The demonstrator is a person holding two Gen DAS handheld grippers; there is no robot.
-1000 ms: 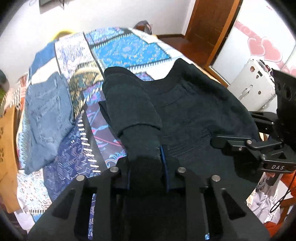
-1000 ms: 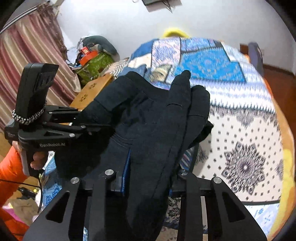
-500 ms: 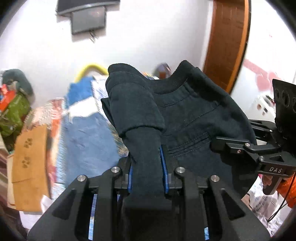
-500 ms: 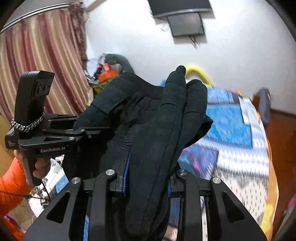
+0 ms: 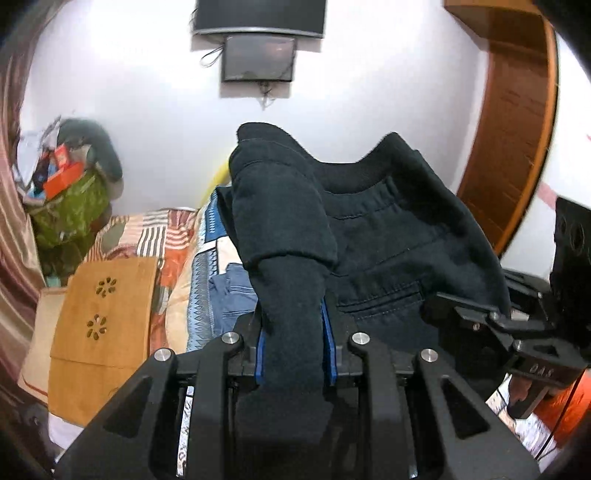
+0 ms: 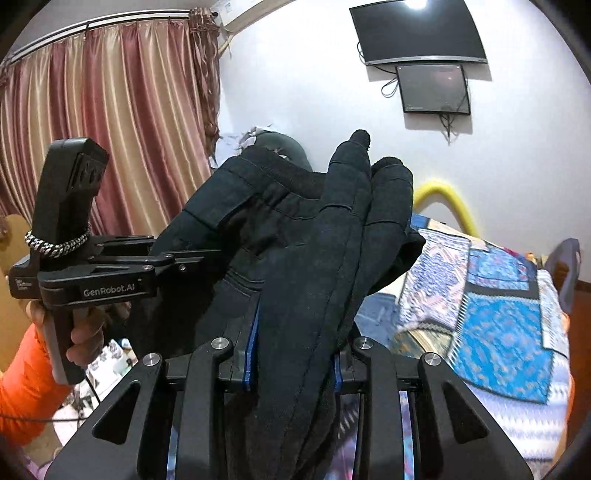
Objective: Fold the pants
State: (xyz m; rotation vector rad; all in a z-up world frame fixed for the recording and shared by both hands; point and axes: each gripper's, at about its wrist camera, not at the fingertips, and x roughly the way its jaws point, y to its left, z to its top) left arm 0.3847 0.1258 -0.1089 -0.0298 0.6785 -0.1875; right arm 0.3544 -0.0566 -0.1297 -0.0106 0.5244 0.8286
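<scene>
Dark navy pants [image 5: 388, 251] hang between my two grippers, lifted off the bed. My left gripper [image 5: 293, 343] is shut on a bunched edge of the pants near the waistband. My right gripper [image 6: 291, 354] is shut on another bunched part of the same pants [image 6: 332, 240]. Each gripper shows in the other's view: the right one at the right [image 5: 509, 325], the left one at the left [image 6: 155, 266]. The waistband faces up and away; the lower legs are hidden below the grippers.
A patchwork bedspread [image 6: 498, 325] covers the bed below. Folded blue jeans [image 5: 232, 295] lie on it. A wooden board [image 5: 103, 325] and a clutter pile [image 5: 70, 199] stand at the left. A wall TV [image 6: 417, 33], curtains [image 6: 110, 122] and a wooden door [image 5: 509, 129] surround.
Both grippers have tilted and risen with the pants, so the views swung from the bedspread up to the wall, TV and curtains. Both grips have stayed shut on the fabric.
</scene>
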